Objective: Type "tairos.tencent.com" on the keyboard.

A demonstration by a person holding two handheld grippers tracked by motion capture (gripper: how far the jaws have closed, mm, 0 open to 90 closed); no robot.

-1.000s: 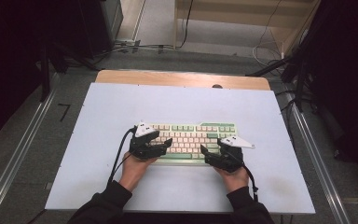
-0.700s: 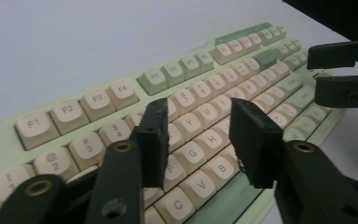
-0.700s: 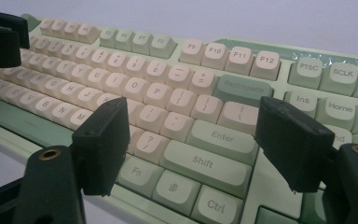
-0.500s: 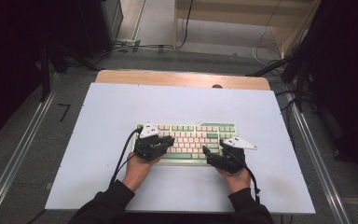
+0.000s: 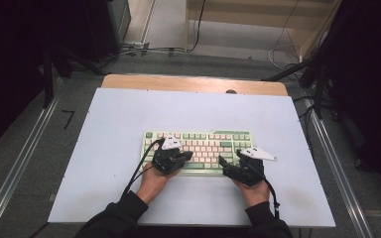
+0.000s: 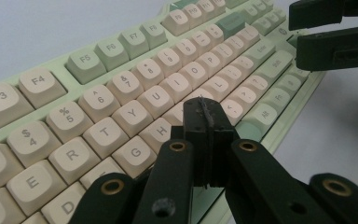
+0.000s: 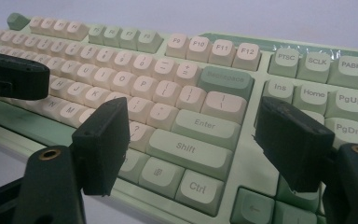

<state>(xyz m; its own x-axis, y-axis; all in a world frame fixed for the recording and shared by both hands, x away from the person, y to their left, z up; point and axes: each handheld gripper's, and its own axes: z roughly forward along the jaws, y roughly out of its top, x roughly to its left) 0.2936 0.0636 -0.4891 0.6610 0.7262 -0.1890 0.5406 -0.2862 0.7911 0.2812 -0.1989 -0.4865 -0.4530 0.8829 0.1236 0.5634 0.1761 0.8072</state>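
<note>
My left gripper (image 6: 209, 119) has just pinched its jaws together, empty, to make one blunt tip over the J-K keys, right gripper (image 7: 200, 140) stays spread and idle above Shift, keyboard (image 5: 198, 135) lies mid-table (image 5: 114, 124) beyond both.

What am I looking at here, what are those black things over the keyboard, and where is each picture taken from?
A person at a table holds a handheld gripper in each hand. The top picture looks down from above; the other two come from cameras riding on each gripper. A green and cream keyboard lies on the pale surface. The left gripper has just closed its fingers, with nothing between them, its tip over the letter keys. The right gripper hangs open over the Enter and Shift keys, holding nothing.
</note>
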